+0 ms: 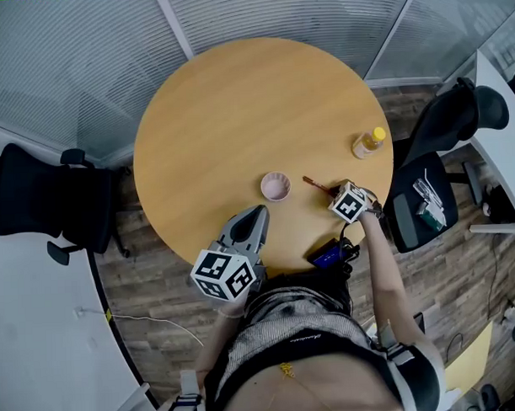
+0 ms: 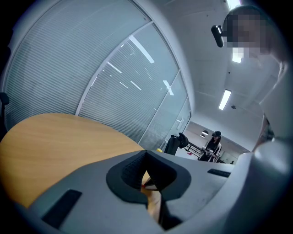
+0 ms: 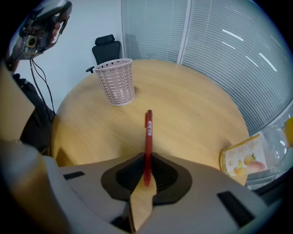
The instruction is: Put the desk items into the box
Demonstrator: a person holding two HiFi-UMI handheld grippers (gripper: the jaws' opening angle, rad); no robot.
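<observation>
The right gripper (image 3: 147, 159) has its jaws squeezed together on a red pen (image 3: 148, 132), which they clamp by its near end. The rest of the barrel, clip uppermost, sticks straight out past the fingertips over the round wooden table (image 3: 197, 109). I cannot tell whether the pen's far tip touches the tabletop.

The left gripper (image 1: 257, 213) is held low over the near edge of the table, close to the person's body. Its jaws are closed pad to pad with nothing between them.

A small blue object (image 1: 328, 255) lies at the table's edge, behind the right gripper's fingers and nearer the person; its kind is unclear.

Ahead of the right fingertips and a little to their left, apart from the pen's tip, stands a pink lattice basket (image 3: 116, 82), upright with its mouth open upward. In the head view it sits just beyond the left gripper's tips as well.

Off to the right of the right fingers, near the table's rim, is a juice bottle (image 3: 249, 157) with a fruit label and a yellow cap.

Farther out, past the basket, a black office chair (image 3: 106, 45) stands off the table. Glass walls with blinds (image 3: 229, 41) close the room behind.
</observation>
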